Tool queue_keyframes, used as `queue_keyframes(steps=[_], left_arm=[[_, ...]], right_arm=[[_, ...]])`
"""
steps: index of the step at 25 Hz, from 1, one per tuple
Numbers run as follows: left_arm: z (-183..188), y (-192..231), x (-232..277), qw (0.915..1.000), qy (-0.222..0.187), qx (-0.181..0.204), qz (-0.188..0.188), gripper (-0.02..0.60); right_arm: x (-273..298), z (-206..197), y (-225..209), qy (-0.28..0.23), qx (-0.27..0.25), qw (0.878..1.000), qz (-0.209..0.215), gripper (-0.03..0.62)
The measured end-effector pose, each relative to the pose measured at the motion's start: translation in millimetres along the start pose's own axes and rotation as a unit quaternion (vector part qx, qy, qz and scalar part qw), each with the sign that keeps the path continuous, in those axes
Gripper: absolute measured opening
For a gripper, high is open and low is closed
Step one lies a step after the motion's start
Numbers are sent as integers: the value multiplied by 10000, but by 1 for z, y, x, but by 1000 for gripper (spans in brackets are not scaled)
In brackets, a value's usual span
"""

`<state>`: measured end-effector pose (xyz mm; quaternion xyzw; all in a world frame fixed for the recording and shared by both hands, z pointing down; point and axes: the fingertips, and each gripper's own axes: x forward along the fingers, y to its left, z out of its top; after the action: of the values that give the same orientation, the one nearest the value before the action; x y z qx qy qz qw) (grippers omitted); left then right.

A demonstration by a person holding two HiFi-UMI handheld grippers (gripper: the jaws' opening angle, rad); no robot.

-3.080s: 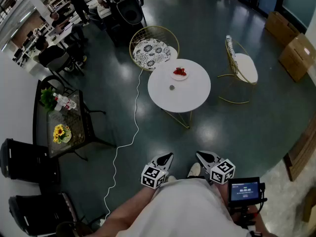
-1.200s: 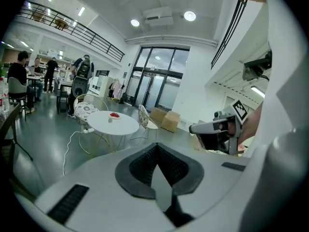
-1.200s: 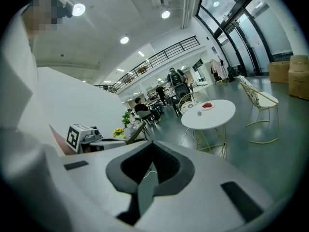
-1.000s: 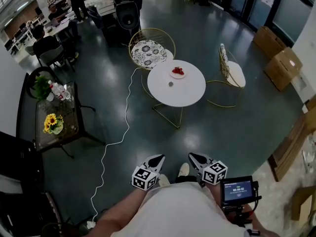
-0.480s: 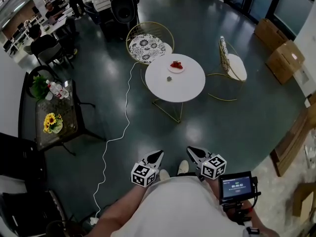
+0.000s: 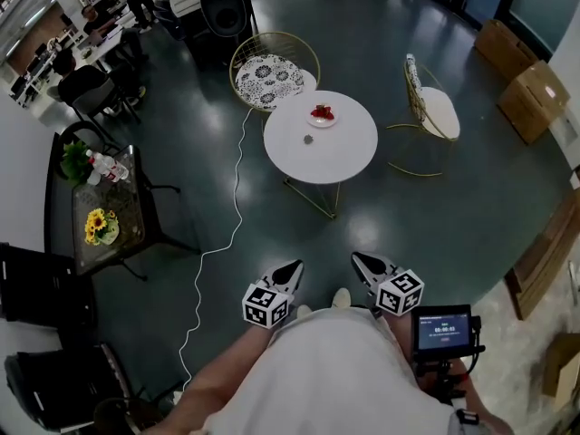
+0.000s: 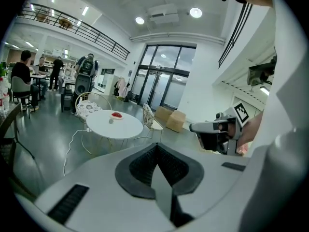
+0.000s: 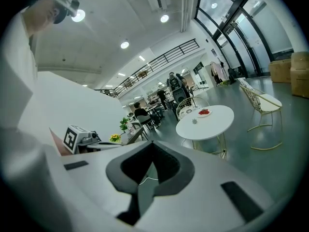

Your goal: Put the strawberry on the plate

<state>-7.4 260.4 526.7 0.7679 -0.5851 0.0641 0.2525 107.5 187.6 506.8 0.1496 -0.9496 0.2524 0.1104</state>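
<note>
Round white surface (image 6: 337,157) with a red strawberry (image 6: 321,111) on its small plate (image 6: 322,121) sits well ahead of the closed, empty left gripper (image 6: 294,267) and right gripper (image 6: 359,259). Dark glossy floor (image 6: 435,216) all around.

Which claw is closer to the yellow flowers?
Left. The left claw is on the same side as the flowers, a long way across the floor from them. The right claw sits past the left one, even farther away.

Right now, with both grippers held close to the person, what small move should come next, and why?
Probably a step towards the white table: it stands well across the floor from the left gripper and the right gripper, both shut and empty. The plate, with something red already on it, and a small grey thing beside it look out of reach from here.
</note>
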Motion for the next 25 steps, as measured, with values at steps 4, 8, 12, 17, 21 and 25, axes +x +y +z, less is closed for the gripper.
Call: queue_keyframes(steps=[4, 8, 12, 17, 21, 25], left_arm=[[14, -7, 20, 9999, 52, 90, 1, 8], [24, -10, 38, 9999, 79, 114, 80, 6], [24, -10, 45, 9997, 88, 73, 202, 6], [27, -13, 54, 9991, 11, 9, 418, 8], [29, -13, 58, 9985, 14, -23, 543, 6], [32, -6, 62, 9980, -14, -78, 633, 6]], right_arm=[[-3, 10, -18, -49, 63, 10000, 38, 6], [-2, 19, -32, -41, 69, 9998, 172, 6], [1, 22, -39, -14, 49, 9995, 311, 6], [-2, 23, -52, 55, 21, 9988, 479, 6], [-5, 24, -60, 82, 33, 9985, 537, 6], [-1, 26, -68, 99, 46, 9984, 552, 6]])
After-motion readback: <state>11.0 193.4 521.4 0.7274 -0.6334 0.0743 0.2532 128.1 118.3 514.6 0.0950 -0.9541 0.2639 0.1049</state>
